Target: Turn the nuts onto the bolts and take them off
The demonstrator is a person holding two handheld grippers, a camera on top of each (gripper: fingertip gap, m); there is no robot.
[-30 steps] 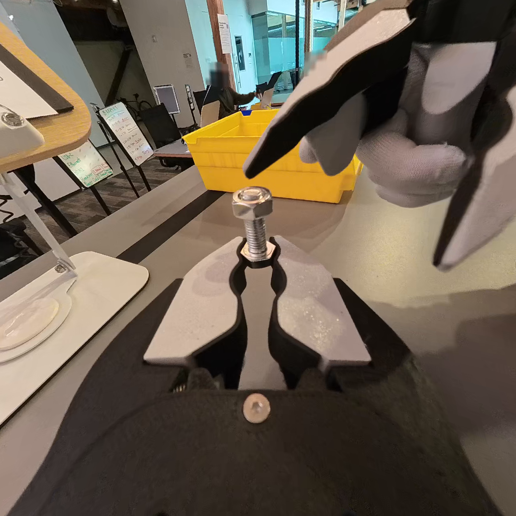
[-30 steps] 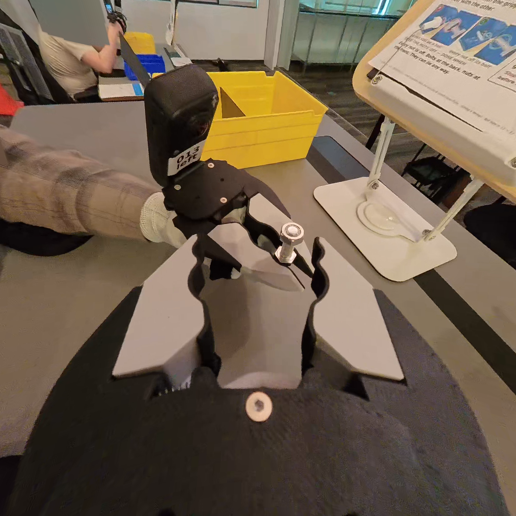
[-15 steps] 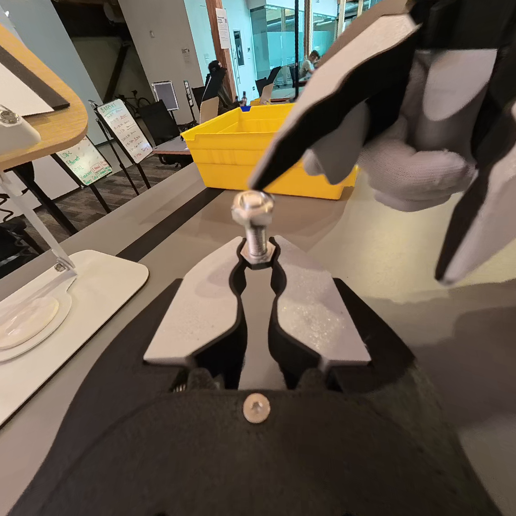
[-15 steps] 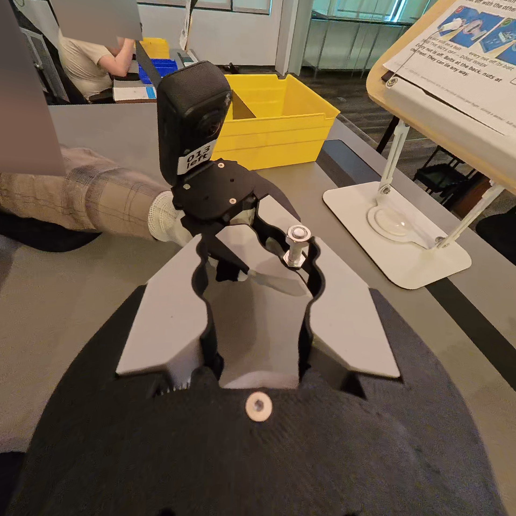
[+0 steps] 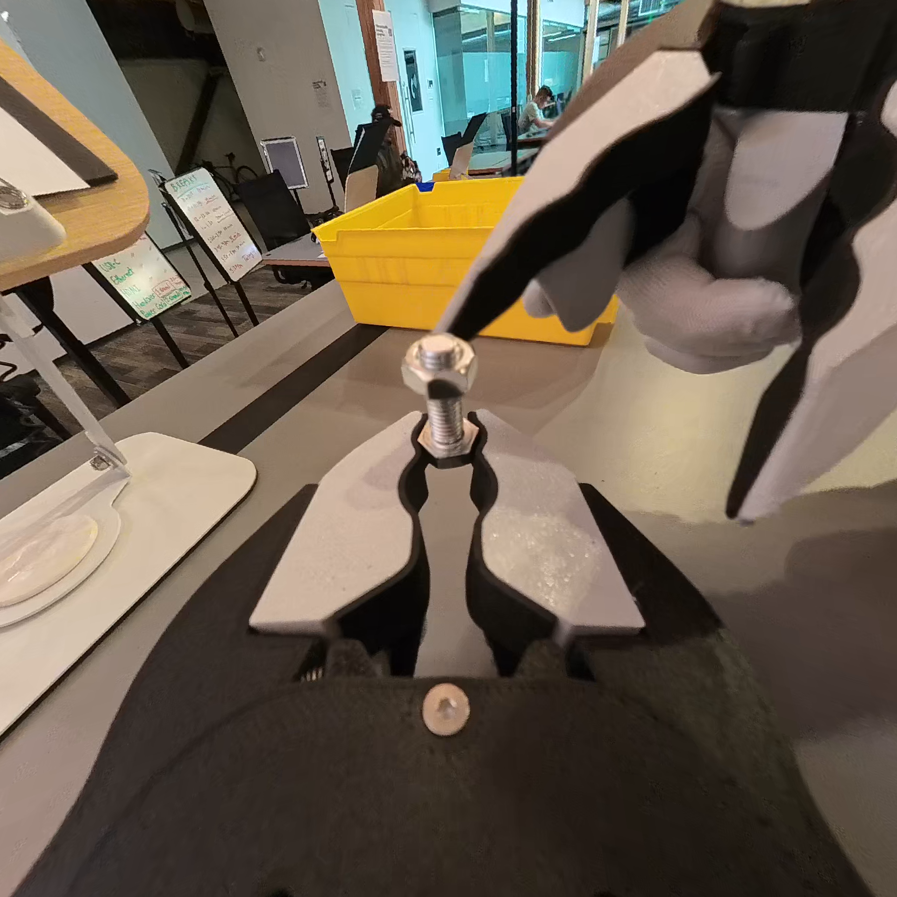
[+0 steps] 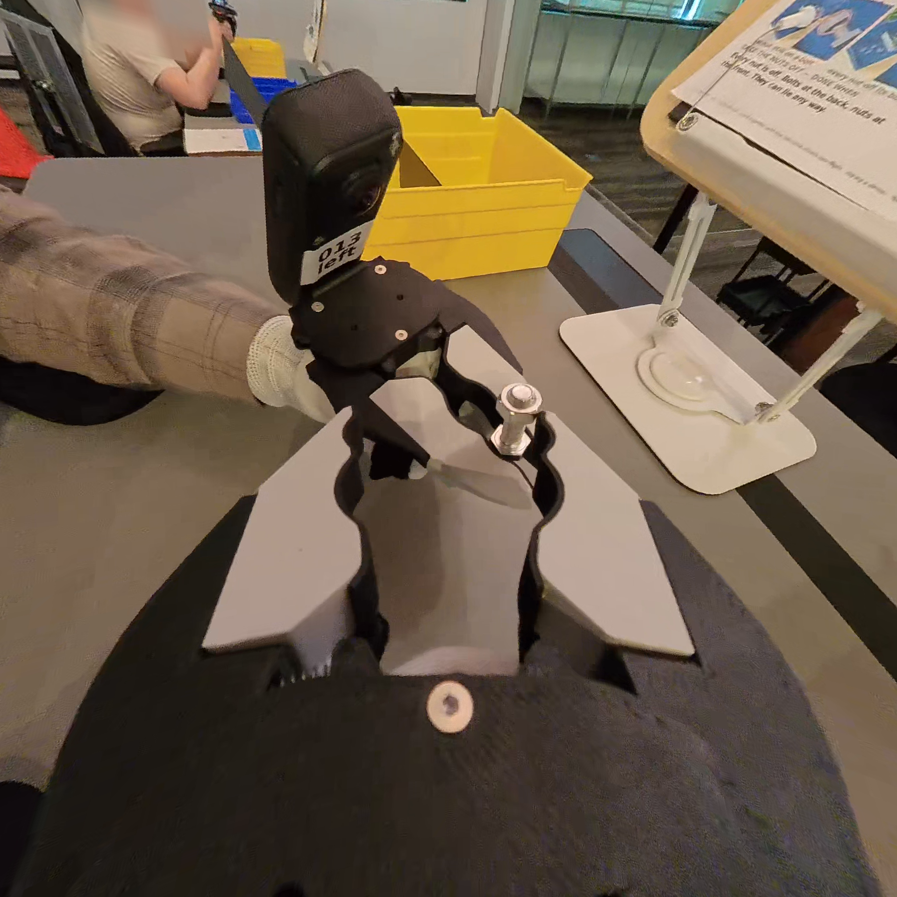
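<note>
The left hand-held gripper [image 5: 449,449] is clamped on the hexagonal head of a bolt [image 5: 445,427], holding it upright just off the grey surface [image 5: 606,451] with the threaded shank pointing up. A nut [image 5: 439,366] sits at the very top of that shank, directly above the left fingertips, with only the bolt's end showing through it. Whether it is going on or coming off cannot be told from this; either way the step in hand is turning the nut on this bolt.

To the right of the bolt, the right hand-held gripper [image 6: 449,451] has its fingers wide apart and holds nothing. In the left wrist view one of its fingertips [image 5: 456,332] seems to touch the nut's top edge, while the other hangs well off to the right.

Next, I judge, the right gripper must centre itself over the nut so both fingers straddle its flats, close, then twist while the left keeps the bolt steady.

Beyond both grippers stands a yellow bin [image 5: 412,262].
</note>
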